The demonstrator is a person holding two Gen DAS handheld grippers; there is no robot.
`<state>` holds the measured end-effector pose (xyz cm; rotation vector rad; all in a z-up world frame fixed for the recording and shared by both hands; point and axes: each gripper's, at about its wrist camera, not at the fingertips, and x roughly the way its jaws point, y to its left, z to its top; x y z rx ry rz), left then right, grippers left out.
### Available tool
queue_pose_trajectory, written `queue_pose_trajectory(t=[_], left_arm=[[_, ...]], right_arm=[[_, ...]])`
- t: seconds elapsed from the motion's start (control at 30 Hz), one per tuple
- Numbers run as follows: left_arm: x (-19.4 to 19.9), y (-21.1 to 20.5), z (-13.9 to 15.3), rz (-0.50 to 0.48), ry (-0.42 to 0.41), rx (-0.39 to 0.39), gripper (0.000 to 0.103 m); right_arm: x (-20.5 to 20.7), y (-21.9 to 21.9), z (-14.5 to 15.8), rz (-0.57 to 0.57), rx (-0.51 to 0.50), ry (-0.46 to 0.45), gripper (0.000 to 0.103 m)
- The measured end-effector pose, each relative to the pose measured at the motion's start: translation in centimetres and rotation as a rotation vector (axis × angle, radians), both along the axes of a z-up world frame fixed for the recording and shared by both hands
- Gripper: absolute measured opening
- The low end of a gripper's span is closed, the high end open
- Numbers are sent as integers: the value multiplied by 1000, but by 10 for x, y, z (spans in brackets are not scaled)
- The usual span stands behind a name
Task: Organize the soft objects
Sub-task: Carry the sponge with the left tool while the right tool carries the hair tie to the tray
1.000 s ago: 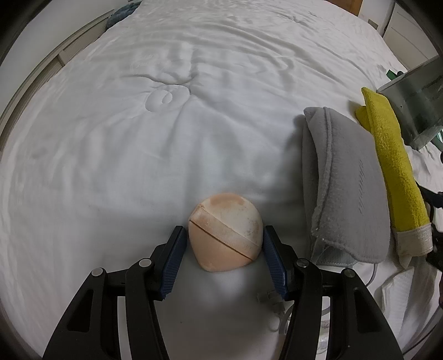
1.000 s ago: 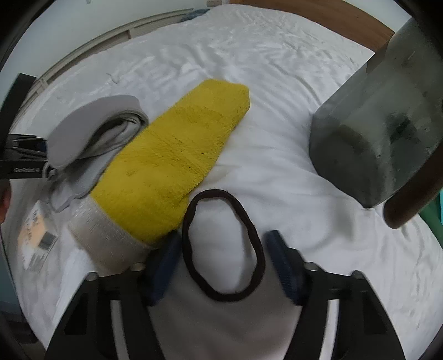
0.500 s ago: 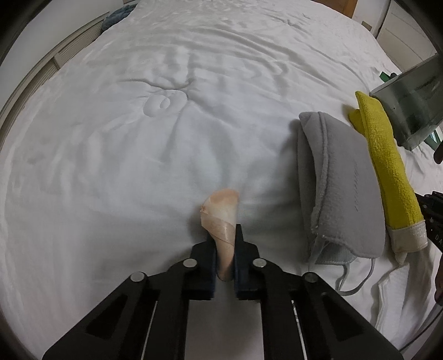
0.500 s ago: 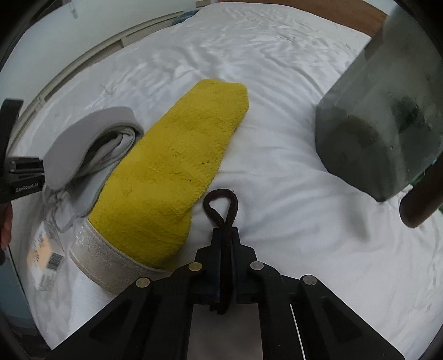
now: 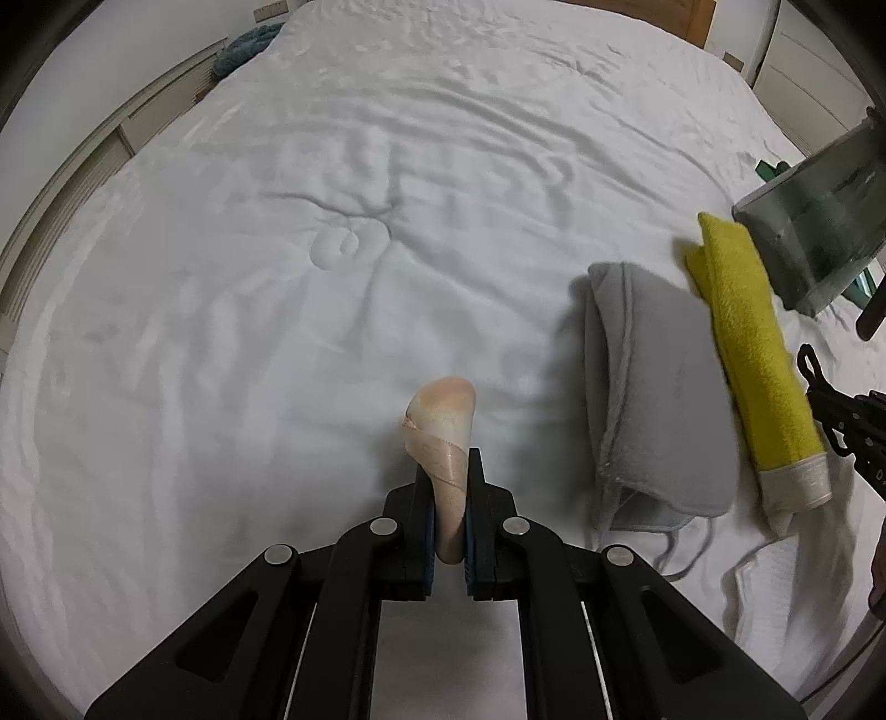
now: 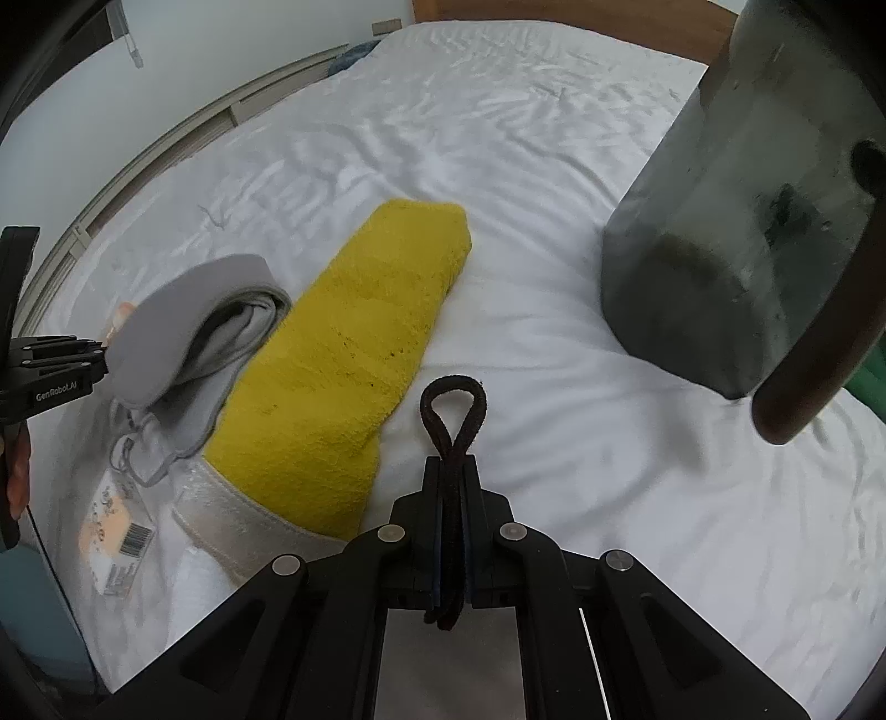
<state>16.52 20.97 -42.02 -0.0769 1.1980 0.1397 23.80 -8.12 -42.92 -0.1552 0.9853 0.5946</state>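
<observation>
My left gripper (image 5: 448,462) is shut on a peach makeup puff (image 5: 443,426), squeezed flat between the pads, just above the white bed. My right gripper (image 6: 453,462) is shut on a dark brown hair tie (image 6: 454,407), pinched into a narrow loop that sticks out past the fingertips. A folded grey cloth (image 5: 659,387) and a yellow towel (image 5: 753,354) lie side by side to the right of the puff. The same yellow towel (image 6: 354,354) and grey cloth (image 6: 188,327) lie left of the hair tie. The right gripper (image 5: 817,382) shows at the left view's right edge.
A grey translucent bin (image 6: 747,221) stands on the bed (image 6: 554,332) to the right of the towel, also seen as the bin (image 5: 819,232) at the far right. A tagged white item (image 6: 119,540) lies by the bed's near edge. A wooden headboard (image 6: 554,11) runs along the far side.
Both grippers closed: the left squeezed the round puff flat, the right pinched the oval hair tie into a thin loop. The right gripper then lifted slightly with the tie.
</observation>
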Motion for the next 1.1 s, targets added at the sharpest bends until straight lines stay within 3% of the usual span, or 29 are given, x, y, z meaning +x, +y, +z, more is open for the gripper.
queue_pose_trajectory(t=[0.3, 0.57, 0.83, 1.1], left_arm=[[-7, -6, 40, 28, -38, 38, 6], [-19, -38, 85, -8, -59, 38, 6], [-25, -93, 118, -78, -68, 16, 6], [-23, -169, 123, -182, -20, -21, 6]], right_arm=[[-13, -14, 23, 29, 46, -3, 4], [-34, -30, 39, 91, 79, 3, 4], [-54, -55, 49, 128, 94, 24, 4], [-67, -120, 58, 97, 87, 56, 4]])
